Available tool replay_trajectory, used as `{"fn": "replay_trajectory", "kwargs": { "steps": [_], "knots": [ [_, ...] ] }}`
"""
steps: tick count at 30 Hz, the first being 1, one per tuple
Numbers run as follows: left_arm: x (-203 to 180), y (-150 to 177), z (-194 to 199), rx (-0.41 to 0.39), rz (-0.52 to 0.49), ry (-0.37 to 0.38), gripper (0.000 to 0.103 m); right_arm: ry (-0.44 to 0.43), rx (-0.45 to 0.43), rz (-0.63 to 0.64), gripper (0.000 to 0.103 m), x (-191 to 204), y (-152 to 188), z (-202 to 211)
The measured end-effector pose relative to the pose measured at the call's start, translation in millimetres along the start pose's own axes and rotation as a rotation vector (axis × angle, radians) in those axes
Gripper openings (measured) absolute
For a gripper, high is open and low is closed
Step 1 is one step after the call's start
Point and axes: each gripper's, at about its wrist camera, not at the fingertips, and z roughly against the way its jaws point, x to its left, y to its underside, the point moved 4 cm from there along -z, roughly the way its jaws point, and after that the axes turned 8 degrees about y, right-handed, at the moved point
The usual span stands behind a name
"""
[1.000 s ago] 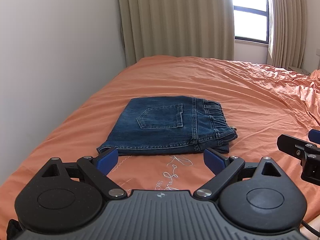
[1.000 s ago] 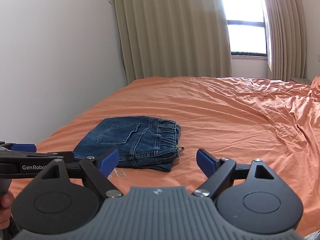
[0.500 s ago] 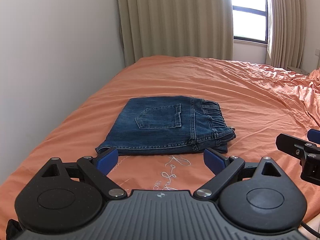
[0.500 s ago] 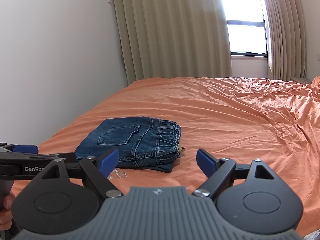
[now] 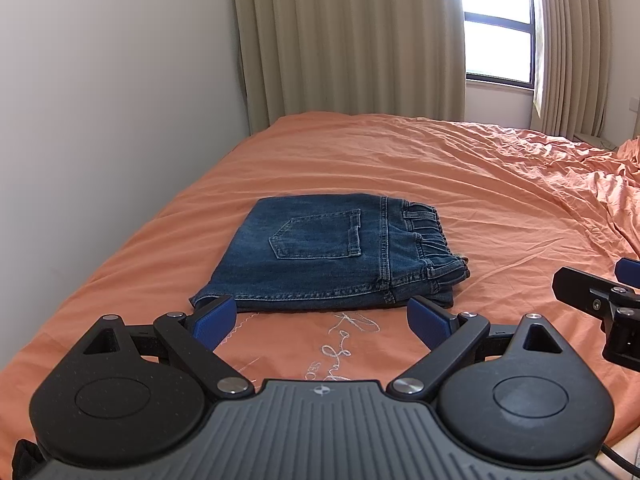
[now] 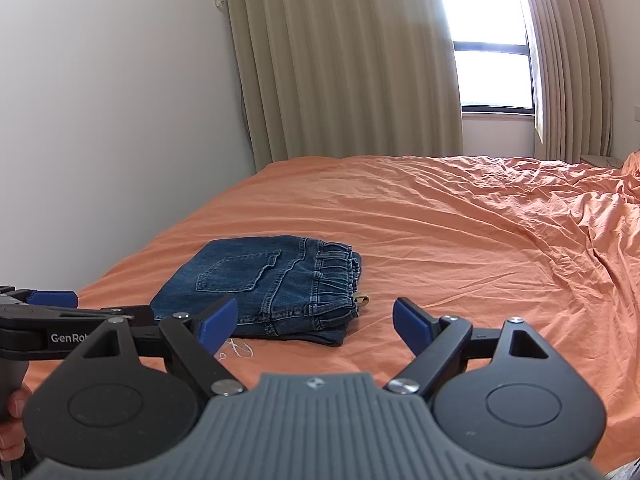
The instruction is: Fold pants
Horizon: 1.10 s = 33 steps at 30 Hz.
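The blue denim pants [image 5: 328, 252] lie folded into a compact rectangle on the orange bed sheet [image 5: 460, 184], back pocket up, waistband to the right. They also show in the right wrist view [image 6: 264, 288]. My left gripper [image 5: 320, 322] is open and empty, just short of the pants' near edge. My right gripper [image 6: 316, 324] is open and empty, near the pants' front right corner. The right gripper's side also shows at the right edge of the left wrist view [image 5: 596, 300], and the left gripper at the left of the right wrist view [image 6: 52, 320].
A white wall [image 5: 100, 120] runs along the bed's left side. Beige curtains [image 5: 352, 40] and a bright window [image 5: 496, 20] stand behind the bed. The sheet is rumpled at the right [image 5: 600, 184]. White embroidery [image 5: 340, 344] marks the sheet by the pants.
Both grippers have drifted back slightly from the folded pants. The pants have not moved. Both grippers stay open and empty.
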Motion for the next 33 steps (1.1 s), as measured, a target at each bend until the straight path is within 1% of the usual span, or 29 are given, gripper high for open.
{"fn": "replay_trajectory", "kwargs": {
  "steps": [20,26,33],
  "knots": [
    [-3.1,-6.9,7.7,-0.020,0.003,0.003,0.103,-0.005,-0.012,0.004,0.081,-0.6,0.6,5.2],
    [-3.6,-6.9,7.6,-0.013,0.014,0.012,0.103,-0.004,-0.002,-0.005,0.081,-2.4,2.6,4.1],
    [-9.1,-5.5,8.3,-0.011,-0.004,0.014,0.103,0.005,0.016,-0.016,0.081,-5.9,3.1,3.5]
  ]
}}
